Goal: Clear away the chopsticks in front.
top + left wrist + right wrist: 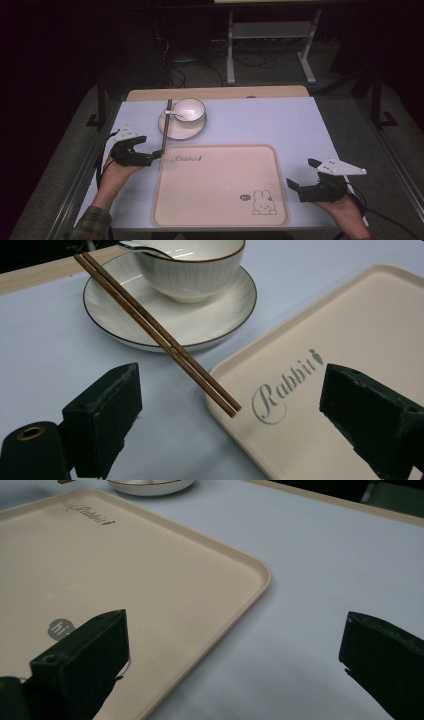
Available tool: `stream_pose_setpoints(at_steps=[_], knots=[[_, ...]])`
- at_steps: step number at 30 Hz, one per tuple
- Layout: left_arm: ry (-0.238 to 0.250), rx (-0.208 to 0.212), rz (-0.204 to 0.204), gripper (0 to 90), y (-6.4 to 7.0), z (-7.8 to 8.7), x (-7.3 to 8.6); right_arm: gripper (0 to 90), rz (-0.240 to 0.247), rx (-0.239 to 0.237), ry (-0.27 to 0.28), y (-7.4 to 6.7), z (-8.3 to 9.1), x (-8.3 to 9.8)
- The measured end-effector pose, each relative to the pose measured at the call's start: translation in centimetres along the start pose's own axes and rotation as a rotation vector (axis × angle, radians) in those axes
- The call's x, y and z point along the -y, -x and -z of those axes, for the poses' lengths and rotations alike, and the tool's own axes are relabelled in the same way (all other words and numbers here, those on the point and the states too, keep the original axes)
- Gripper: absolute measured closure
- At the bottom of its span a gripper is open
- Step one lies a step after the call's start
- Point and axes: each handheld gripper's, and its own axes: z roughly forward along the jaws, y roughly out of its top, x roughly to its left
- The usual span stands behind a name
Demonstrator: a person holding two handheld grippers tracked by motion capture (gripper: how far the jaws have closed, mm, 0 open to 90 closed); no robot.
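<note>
A: High view. Left gripper [150,159] held at the tray's [220,220] far left corner, jaws spread, aimed at the near tips of the wooden chopsticks [165,127]. Chopsticks laid as a close pair, far ends propped on the saucer [172,131] rim beside the bowl [189,110], near ends on the tray's corner. Right gripper [302,186] parked off the tray's right edge, jaws spread, nothing held.

B: And closer in?

A: Left gripper view. Chopsticks [155,331] slanted from the saucer [125,305] down to the tray [350,330] lip, tips just short of the "Rabbit" lettering, between the parted jaws and a little ahead of them. Spoon handle [145,248] resting in the bowl [195,267].

B: Handling?

A: Judged light, stiff, thin and smooth; likely to roll or split apart. Best pinched across both sticks together near the raised lower part. Bowl and saucer probably breakable ceramic, so no levering.

A: Right gripper view. Jaws wide apart over the tray's [150,580] right edge and the pale table [320,560]; empty.
</note>
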Motion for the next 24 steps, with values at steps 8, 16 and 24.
stream_pose_setpoints(at_steps=[8, 16, 24], knots=[[-0.014, -0.046, -0.005, 14.2, -0.4, -1.6, -1.5, 0.0, -0.006, 0.0, 0.003, 0.1, 0.0, 0.0], [-0.026, -0.083, -0.003, 22.8, -1.2, -3.3, -2.8, 0.0, -0.011, -0.003, 0.007, 0.1, 0.0, 0.0], [-0.061, -0.143, -0.012, 37.7, -2.1, -5.7, -3.9, 0.0, -0.015, 0.001, 0.011, 0.2, -0.1, 0.0]])
